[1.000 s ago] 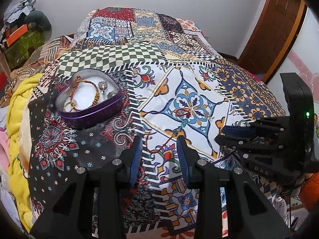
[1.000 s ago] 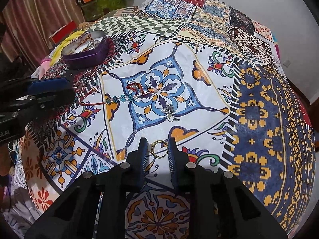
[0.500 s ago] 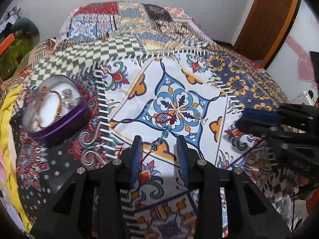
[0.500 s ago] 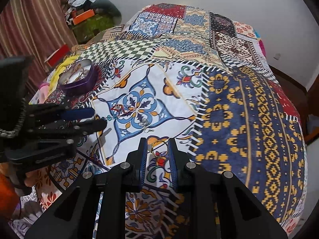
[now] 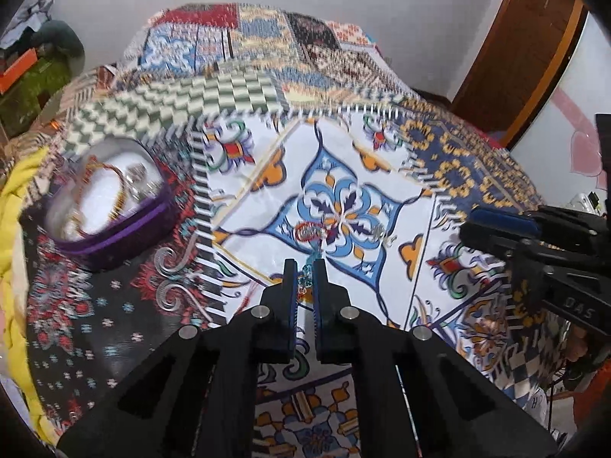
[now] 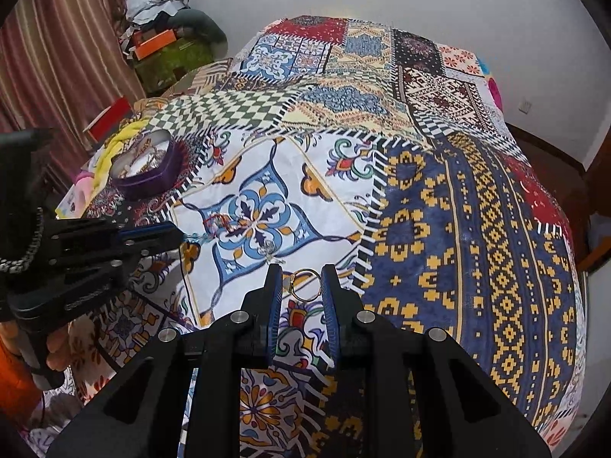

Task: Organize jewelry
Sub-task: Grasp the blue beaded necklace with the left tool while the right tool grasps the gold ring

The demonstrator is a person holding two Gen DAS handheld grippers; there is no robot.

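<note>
- My left claw (image 5: pixel 304 271): fingers drawn close together, pinching the blue beads of a beaded bracelet (image 5: pixel 305 280) between them; its red cord loop (image 5: pixel 308 231) trails forward onto the blue flower motif at the middle of the bedspread (image 5: pixel 458 160)
- My right claw (image 6: pixel 301 280): fingers spread, one on each side of a gold ring (image 6: pixel 304 285); whether the ring touches either pad I cannot tell
- Purple tin (image 5: pixel 110 206): open, near the bedspread's left edge, with red-and-gold bracelets and small silver pieces inside, blurred
- Silver charm (image 6: pixel 268 246): lying on the white patch, just beyond the gold ring
- Yellow blanket (image 5: pixel 15 206): bunched along the left edge, beside the tin
</note>
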